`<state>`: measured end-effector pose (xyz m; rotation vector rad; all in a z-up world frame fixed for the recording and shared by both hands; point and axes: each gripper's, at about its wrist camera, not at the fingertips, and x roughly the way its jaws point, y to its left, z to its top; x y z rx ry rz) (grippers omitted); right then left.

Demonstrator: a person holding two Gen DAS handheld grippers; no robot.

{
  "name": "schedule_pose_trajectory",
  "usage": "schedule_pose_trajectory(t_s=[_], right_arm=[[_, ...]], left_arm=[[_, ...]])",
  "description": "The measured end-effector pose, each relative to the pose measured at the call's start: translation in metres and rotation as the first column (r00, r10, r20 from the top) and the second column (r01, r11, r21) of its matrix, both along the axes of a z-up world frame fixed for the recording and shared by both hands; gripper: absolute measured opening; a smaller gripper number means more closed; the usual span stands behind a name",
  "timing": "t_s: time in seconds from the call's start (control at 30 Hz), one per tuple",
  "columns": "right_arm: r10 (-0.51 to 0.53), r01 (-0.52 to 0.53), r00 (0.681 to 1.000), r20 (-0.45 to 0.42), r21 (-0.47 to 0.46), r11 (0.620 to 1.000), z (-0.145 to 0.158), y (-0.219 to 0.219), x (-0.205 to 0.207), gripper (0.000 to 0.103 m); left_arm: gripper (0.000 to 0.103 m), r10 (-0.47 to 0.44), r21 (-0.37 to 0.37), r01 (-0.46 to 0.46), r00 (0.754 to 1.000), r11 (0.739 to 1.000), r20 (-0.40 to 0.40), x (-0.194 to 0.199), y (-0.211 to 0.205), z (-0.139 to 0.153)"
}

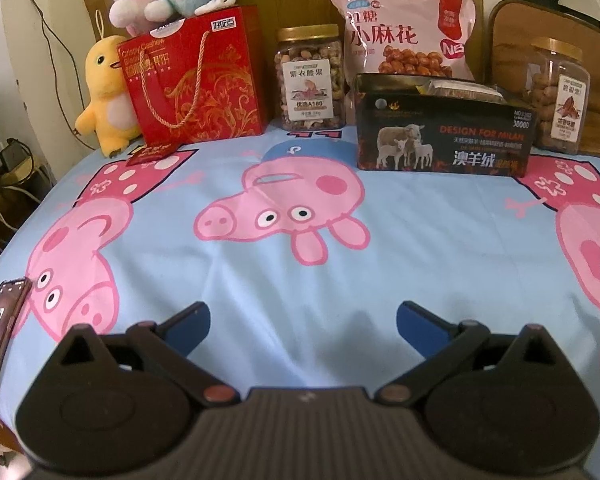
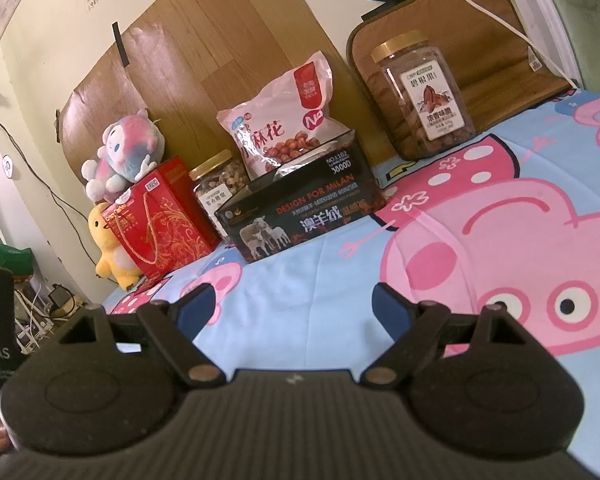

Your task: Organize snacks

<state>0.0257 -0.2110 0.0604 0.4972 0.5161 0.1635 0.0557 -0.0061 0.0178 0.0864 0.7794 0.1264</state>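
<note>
Both grippers, left [image 1: 303, 318] and right [image 2: 293, 305], hover spread wide and empty above the cartoon-pig bedsheet [image 1: 300, 248]. Well beyond them a black box [image 1: 444, 136] sits on the sheet, its contents hard to make out. Behind the box leans a pink snack bag [image 1: 404, 28]; left of the box stand a nut jar [image 1: 310, 76] and red gift bag [image 1: 196, 76], right of it another jar [image 1: 558, 94]. A wooden headboard [image 2: 220, 56] rises behind the box. A phone [image 1: 2, 328] is cut off at the frame edge.

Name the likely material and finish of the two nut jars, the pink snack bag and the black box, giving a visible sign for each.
Cashew jar and pecan jar: apparently clear plastic, since the nuts show through, with shiny gold lids.
Pink snack bag: glossy plastic film; it crinkles and glints.
Black box: probably printed cardboard with thin walls, open-topped.
</note>
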Motion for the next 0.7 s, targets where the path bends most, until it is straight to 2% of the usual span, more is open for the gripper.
schedule_pose_trajectory(t_s=[0.7], right_arm=[[0.003,-0.003,1.000,-0.001,0.002,1.000,-0.0020,0.0004,-0.0002,0.087]], left_arm=[[0.103,0.025,-0.002,-0.025,1.000,1.000,-0.014,-0.0017,0.0017,-0.0014]])
